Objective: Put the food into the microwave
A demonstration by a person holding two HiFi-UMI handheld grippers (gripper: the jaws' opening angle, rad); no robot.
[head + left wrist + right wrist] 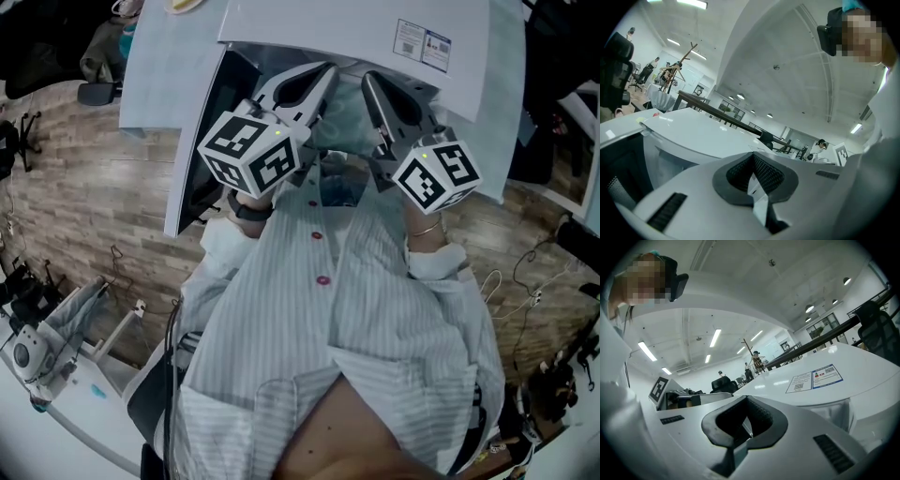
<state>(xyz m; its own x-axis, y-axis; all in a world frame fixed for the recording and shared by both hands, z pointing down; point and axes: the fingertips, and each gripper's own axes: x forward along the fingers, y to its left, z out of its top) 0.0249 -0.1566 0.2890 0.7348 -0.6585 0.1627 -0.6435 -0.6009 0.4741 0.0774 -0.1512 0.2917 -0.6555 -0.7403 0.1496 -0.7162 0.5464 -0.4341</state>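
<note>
In the head view the white microwave (356, 28) stands straight ahead, and its dark door (202, 141) hangs open at the left. My left gripper (319, 77) and right gripper (372, 82) are held side by side close to my chest, both pointing at the microwave's front. A pale green thing (342, 120) shows between them; I cannot tell what it is or whether it is held. In the left gripper view the left gripper (754, 187) is shut with nothing seen between its jaws. The right gripper (743, 427) is shut the same way, below the microwave's top (815, 380).
My striped shirt (356, 328) fills the lower head view. Wood-pattern floor (84, 197) lies to the left, with cables and a white stand (56, 328). A plate-like thing (183, 5) sits on the microwave's far left corner. People and chairs are far off in the room.
</note>
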